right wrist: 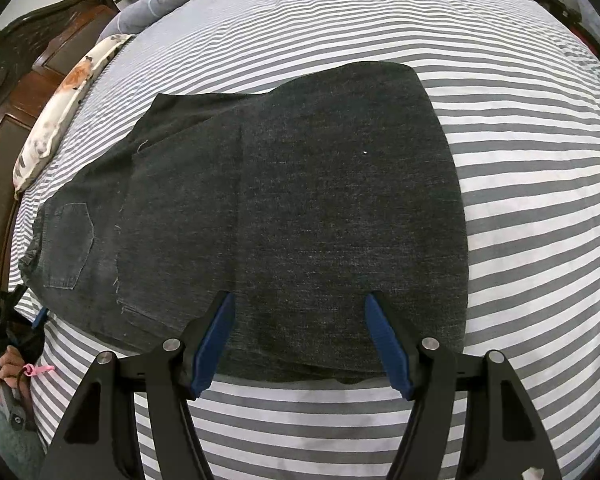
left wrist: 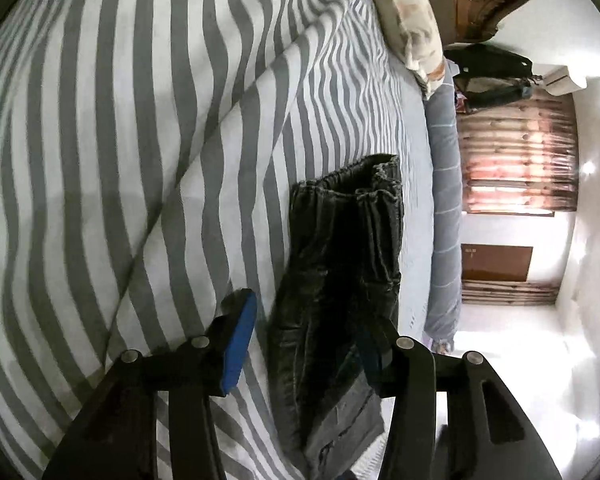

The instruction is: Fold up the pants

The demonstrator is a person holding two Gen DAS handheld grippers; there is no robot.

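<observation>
Dark pants [right wrist: 284, 216] lie flat on a striped bed [right wrist: 520, 160], long axis running left to right, waistband at the left beside the parted left gripper [left wrist: 304, 344], while the right gripper [right wrist: 300, 340], jaws apart, hovers over the near edge.

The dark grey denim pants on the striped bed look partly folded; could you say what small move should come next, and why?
Probably close the right gripper on the near edge of the dark grey denim pants. Its fingers stand open over that edge, and the pants lie flat on the striped bedsheet, pocket end still uncovered.
</observation>
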